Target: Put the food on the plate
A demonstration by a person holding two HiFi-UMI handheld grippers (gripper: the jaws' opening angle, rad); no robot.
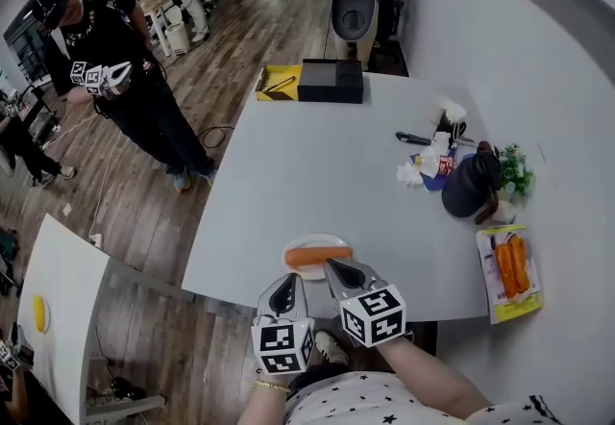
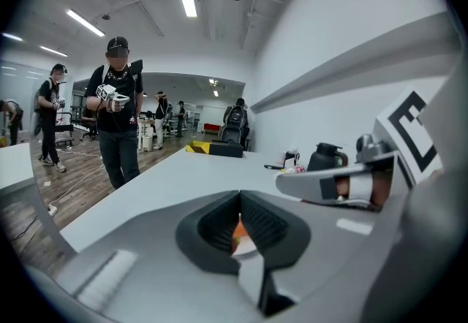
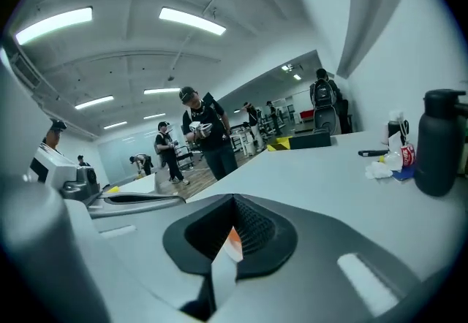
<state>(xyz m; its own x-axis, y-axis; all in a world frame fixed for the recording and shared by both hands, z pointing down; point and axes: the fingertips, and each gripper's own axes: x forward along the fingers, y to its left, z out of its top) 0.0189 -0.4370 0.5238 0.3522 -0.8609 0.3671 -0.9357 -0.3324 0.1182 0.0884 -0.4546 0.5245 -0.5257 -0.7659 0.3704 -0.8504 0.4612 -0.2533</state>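
Orange sausage (image 1: 319, 255) is lying on the plate (image 1: 300, 242), near edge of the counter (image 1: 317, 163). I am judging it soft, slippery, best gripped mid-length. Left gripper (image 1: 291, 280) and right gripper (image 1: 331, 265) fingers are sitting closed, empty.

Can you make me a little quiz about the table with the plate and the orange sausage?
1. True or false: the orange sausage lies on the plate.
2. What is next to the dark jug? A) a small green plant B) a red ball C) a teddy bear
3. Fill in: the jaws of the left hand-held gripper and the right hand-held gripper are both ____.

Key: 1 true; 2 A; 3 shut.
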